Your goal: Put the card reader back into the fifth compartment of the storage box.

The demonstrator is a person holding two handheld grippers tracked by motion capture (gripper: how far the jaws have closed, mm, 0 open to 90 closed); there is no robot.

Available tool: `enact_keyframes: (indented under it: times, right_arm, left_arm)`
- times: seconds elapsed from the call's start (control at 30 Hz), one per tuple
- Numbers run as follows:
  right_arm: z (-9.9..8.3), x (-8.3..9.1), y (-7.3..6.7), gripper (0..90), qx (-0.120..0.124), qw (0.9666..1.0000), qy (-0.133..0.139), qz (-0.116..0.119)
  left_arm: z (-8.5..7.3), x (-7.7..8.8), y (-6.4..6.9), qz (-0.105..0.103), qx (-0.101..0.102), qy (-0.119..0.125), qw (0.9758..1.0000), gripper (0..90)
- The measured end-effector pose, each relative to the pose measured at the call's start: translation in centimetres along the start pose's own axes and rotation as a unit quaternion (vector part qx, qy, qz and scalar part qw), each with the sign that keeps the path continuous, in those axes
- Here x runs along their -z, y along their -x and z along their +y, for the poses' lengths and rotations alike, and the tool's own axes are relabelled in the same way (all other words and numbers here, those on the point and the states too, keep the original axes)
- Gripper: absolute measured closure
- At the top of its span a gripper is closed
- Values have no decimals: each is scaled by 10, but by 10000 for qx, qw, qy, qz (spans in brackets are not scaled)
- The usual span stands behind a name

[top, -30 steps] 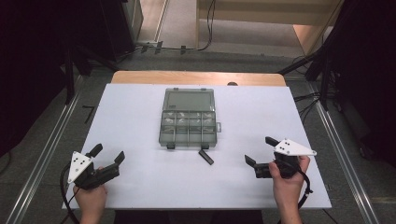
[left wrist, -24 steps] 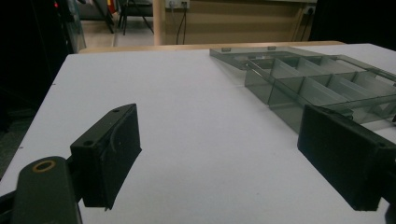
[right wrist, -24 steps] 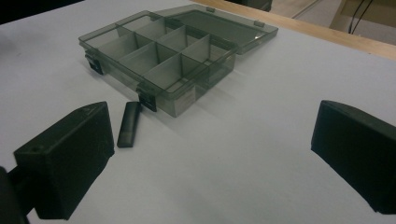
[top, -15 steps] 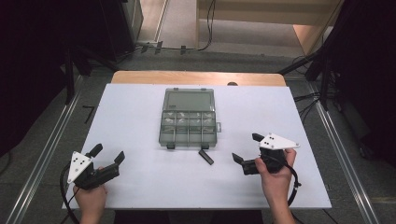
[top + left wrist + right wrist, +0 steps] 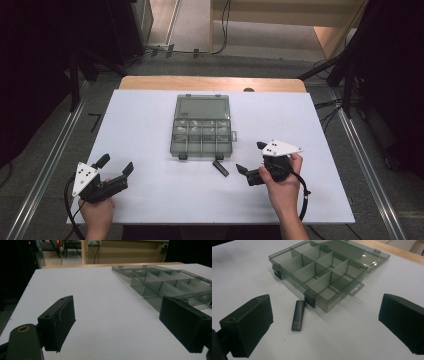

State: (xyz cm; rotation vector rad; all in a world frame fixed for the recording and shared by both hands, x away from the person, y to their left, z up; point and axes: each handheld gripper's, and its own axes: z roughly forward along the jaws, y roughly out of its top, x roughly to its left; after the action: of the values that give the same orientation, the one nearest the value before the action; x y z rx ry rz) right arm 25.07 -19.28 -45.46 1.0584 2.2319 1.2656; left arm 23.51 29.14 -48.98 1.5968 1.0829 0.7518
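since the earlier pictures the right gripper [image 5: 252,163] has moved inward across the white bench [image 5: 150,125], from the bench's right edge toward the compartment box [image 5: 202,132]; the left gripper [image 5: 114,166] is where it was. the smoky clear plastic box sits at the middle of the bench with its lid folded open on the far side and its divided compartments showing empty in the right gripper view. a small dark flat stick [image 5: 298,315] lies just in front of the box, one end beside the box's right front latch [image 5: 310,300]. the right gripper rests near the box's front right corner, jaws wide apart and holding nothing. the left gripper sits well to the front left of the box, jaws also wide and empty.
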Motion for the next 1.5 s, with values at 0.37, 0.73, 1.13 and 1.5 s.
enact_keyframes:
  times: [0.37,0.73,1.13,1.5]
  right_arm:
    - [7,-16,-11,0,96,9995,-245,156]
    - [10,-34,-21,128,195,9981,-577,126]
    - [10,-58,-29,352,83,9924,-1107,524]
    - [2,-90,-38,547,72,9847,-1699,391]
  left_arm:
    - [0,0,0,-13,16,10,10000,135]
    - [0,0,0,-10,34,20,10000,136]
    - [0,0,-1,-9,39,24,10000,136]
    - [0,0,0,-12,17,8,10000,136]
